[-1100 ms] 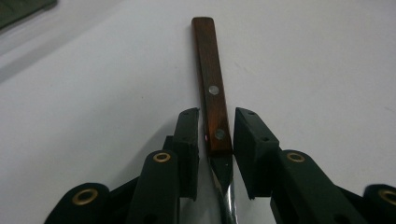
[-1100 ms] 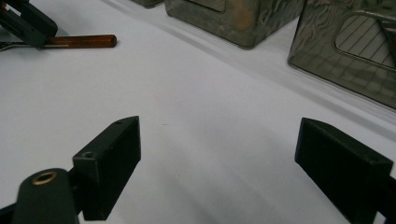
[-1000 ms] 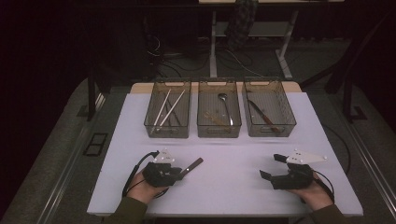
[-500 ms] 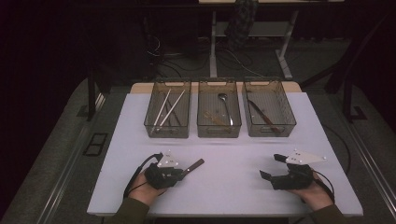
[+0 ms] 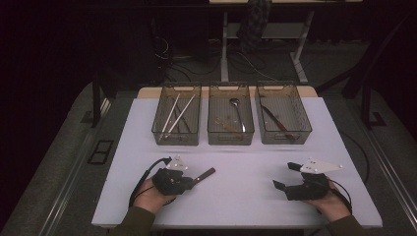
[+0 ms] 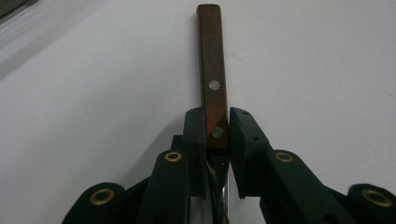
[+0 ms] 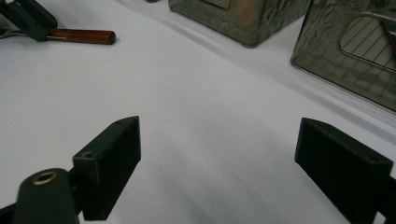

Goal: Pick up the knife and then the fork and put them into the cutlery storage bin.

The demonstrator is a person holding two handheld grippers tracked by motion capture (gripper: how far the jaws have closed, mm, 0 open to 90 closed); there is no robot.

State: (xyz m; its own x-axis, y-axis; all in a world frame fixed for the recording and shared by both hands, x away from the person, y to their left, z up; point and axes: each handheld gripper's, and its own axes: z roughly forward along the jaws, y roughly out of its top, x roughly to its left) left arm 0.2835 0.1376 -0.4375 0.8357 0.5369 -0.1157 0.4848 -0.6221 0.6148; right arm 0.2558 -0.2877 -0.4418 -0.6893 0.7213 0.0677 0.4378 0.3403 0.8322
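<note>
— Left tongs? 
— Pinching the wooden-handled knife low over the tabletop, handle pointing away. 
— Right tongs? 
— Spread wide, holding nothing, near the front edge. 
— Progress? 
— Picked up, not yet sorted; probably bound for the right bin, well apart, alongside similar cutlery.

no readable text, labels, brands, numbers or signs on anything in these views
</note>
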